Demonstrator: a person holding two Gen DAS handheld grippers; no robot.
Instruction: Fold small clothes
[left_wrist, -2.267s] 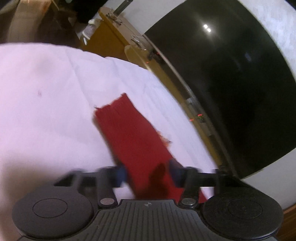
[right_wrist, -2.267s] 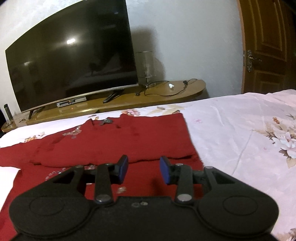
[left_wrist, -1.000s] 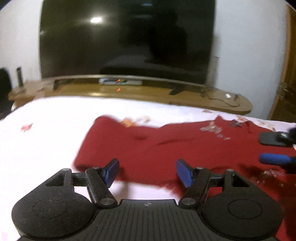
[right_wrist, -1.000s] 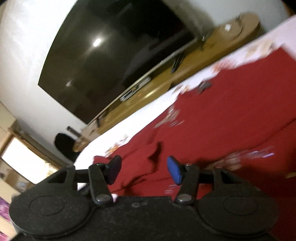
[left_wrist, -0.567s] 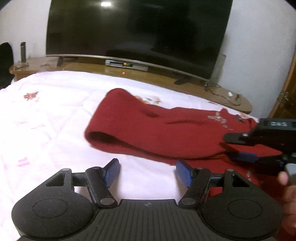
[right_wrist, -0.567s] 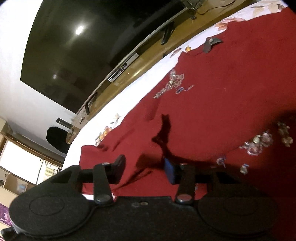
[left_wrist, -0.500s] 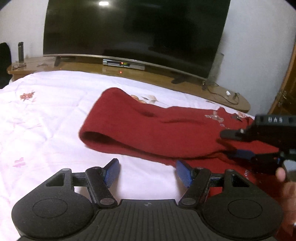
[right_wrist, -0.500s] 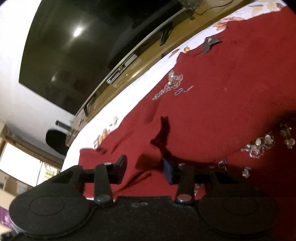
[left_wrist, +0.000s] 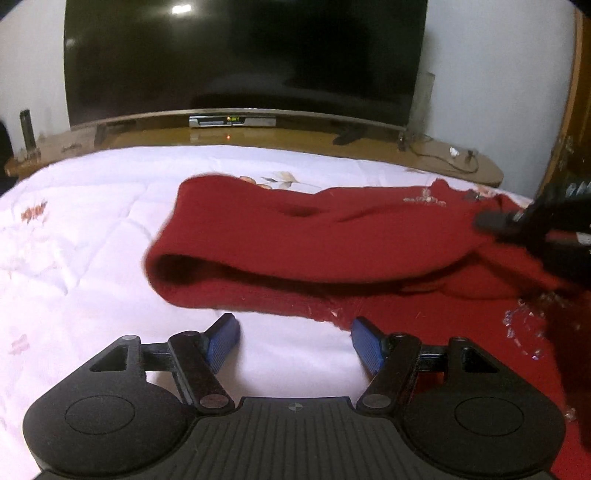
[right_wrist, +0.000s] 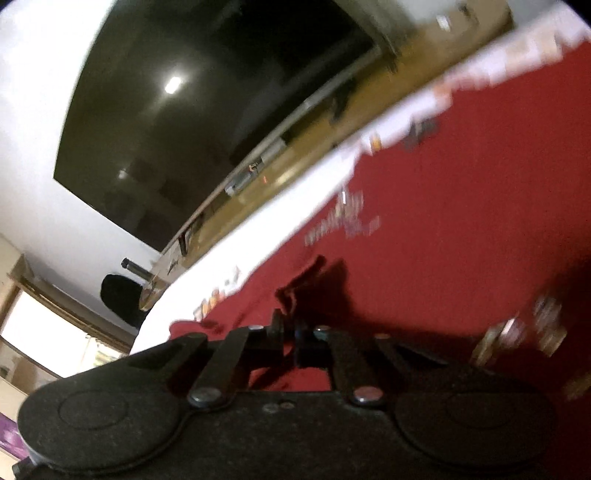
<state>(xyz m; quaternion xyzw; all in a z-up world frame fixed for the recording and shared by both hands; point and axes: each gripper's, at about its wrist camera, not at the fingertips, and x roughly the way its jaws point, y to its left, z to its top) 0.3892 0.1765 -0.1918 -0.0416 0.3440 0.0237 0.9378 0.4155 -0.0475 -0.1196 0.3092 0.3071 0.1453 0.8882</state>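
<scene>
**Red garment on a white bedspread, pinched by the right gripper**

The red garment is a soft, fuzzy knit in deep crimson, lying on a white quilted bedspread printed with faint pink and orange flowers. One long part of it is folded over on itself, so its left end makes a rounded, tube-like loop with a dark hollow inside. Small shiny beads or sequins are sewn onto the cloth near its far right edge and again at the lower right. Its near edge is slightly frayed.

The left gripper is matte black plastic with ribbed blue pads, and its jaws stand spread apart with nothing between them. Bare white bedspread fills the gap. The garment's near edge lies just beyond the fingertips, closest to the right-hand pad, though contact cannot be confirmed.

The right gripper, also black, has its jaws pressed together on a raised ridge of the red knit, which bunches up in a small peak just ahead of the tips. In the left wrist view the same gripper appears blurred at the right edge, over the garment.

Beyond the bed runs a glossy curved wooden shelf holding a large, dark, curved television against a pale wall.
</scene>
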